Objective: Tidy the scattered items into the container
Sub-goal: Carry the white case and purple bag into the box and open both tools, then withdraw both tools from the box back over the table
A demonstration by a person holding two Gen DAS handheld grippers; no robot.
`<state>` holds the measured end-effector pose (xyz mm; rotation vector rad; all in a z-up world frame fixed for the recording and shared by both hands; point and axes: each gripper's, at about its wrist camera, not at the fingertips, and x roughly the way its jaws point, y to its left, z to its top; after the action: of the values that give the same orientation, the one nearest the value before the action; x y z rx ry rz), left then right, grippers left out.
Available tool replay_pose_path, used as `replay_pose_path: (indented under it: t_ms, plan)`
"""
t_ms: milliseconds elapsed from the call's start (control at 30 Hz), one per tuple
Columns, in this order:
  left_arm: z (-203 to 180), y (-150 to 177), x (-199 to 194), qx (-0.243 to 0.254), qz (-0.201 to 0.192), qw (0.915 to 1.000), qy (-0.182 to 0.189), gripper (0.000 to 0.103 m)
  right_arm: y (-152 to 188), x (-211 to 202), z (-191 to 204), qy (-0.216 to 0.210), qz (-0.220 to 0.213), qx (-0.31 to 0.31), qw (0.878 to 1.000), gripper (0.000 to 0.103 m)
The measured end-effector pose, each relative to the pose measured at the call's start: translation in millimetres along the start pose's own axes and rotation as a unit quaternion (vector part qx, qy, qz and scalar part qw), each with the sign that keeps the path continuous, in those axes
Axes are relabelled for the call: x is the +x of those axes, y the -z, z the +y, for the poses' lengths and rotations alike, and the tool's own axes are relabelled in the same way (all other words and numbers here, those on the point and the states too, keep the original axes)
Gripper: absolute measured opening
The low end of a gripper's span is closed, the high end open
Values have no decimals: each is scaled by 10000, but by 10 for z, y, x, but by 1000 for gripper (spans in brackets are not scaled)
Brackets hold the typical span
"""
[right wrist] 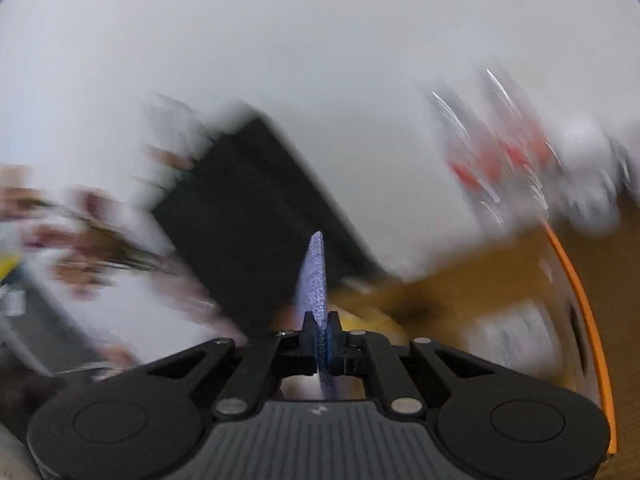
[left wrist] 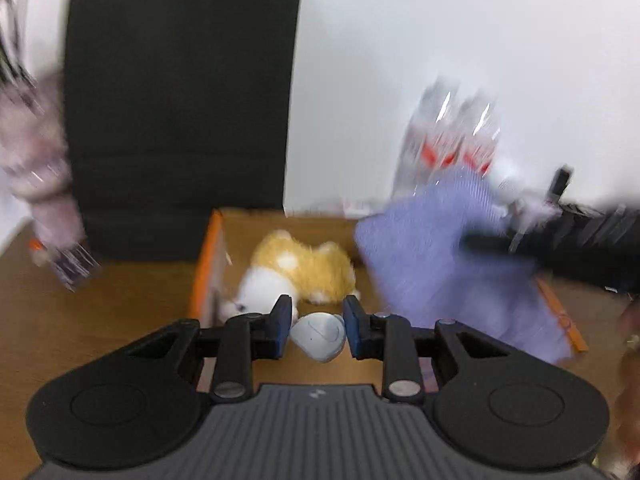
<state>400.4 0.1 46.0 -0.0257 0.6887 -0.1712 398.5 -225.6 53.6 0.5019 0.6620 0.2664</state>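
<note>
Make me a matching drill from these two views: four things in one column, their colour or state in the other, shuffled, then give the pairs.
Things
1. plush toy
2. cloth
3. left gripper
4. box

States
A. purple, pinched in the right gripper
B. open, a pale grey object between its fingers
C. cardboard with orange edges
D. yellow and white, lying in the box

Pairs: 1-D, 2-A, 3-B, 4-C
</note>
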Motion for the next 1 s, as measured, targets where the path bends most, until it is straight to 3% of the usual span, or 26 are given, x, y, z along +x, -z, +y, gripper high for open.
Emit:
replay_pose_path:
  t_ms: [33,67,100,133,167,200,267,400,467,567,667,800,1000]
  plan:
    - [-32,18,161,114,135,9998,-34,29,51,210,-63,636,276,-198,9974,14]
    - [-90,67,304,273,309,9989,-210,30,109,367,-104,1115,513,-499,9912,7]
    - [-127,90,389,426,373,9979,-313,41,151,416,-108,1263,568,-790,9872,7]
    - [-151,111,408,551,358,9974,-309,54,162,384,-78,1233,522,-1010,9858,28]
    - [-166,131,392,643,264,9971,-304,78,149,342,-49,1259,511,-1145,9841,54]
    - [-162,138,337,674,109,9972,-314,91,121,278,-30,1267,441,-1227,9833,62]
    - [-111,98,219,658,21,9975,-254,92,45,143,0,1323,426,-1403,9803,66]
    - [2,32,50,449,720,9961,-260,92,-55,29,-80,1409,1293,-1307,9728,66]
    - [28,106,1,505,881,9945,-242,92,-14,49,-146,1414,1739,-1264,9663,66]
    - [-18,254,44,723,1138,9900,-419,82,96,158,-247,1656,2139,-1216,9550,62]
    - [-61,280,14,751,1131,9895,-501,81,175,163,-182,1961,2071,-1415,9480,63]
    - [-96,170,-66,688,1146,9895,-544,84,155,89,-153,1884,2066,-1229,9522,63]
    - [-156,68,-752,411,450,9964,-596,99,104,-412,88,1718,1621,-1313,9628,71]
